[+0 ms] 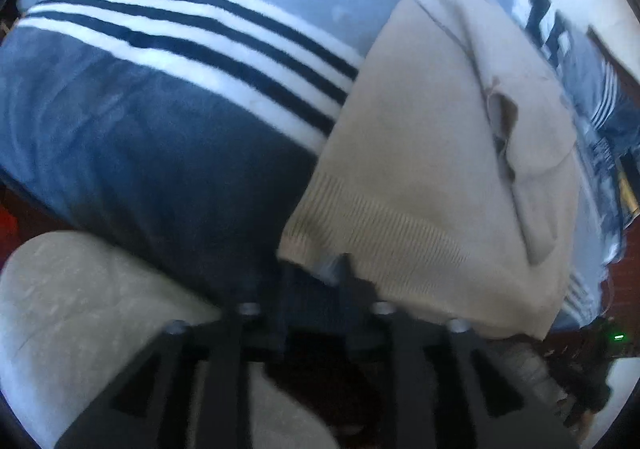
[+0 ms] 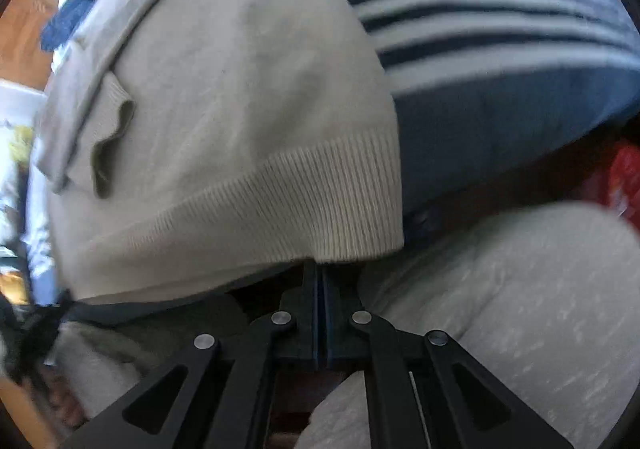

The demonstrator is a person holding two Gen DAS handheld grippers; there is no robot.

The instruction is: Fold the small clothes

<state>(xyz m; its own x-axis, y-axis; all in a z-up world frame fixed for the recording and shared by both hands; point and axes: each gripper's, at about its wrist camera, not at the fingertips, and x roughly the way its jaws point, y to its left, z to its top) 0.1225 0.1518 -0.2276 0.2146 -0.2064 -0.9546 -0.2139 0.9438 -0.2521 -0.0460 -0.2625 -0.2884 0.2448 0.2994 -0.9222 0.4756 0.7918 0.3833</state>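
A small cream knit sweater (image 1: 432, 153) with a ribbed hem lies on a blue striped blanket (image 1: 168, 121). In the left wrist view my left gripper (image 1: 316, 269) has its fingers apart around the hem's left corner, whose edge hangs between them; a grip does not show. In the right wrist view the sweater (image 2: 224, 89) fills the centre, one sleeve folded over its left side. My right gripper (image 2: 322, 269) is shut on the hem's right corner, fingers pressed together.
The blanket (image 2: 500, 61) has white and dark stripes and covers a bed. The person's grey trouser legs (image 1: 72, 313) (image 2: 520, 297) are near both grippers. Something red (image 2: 624, 177) lies at the right edge. Wooden furniture (image 2: 24, 33) stands at the far left.
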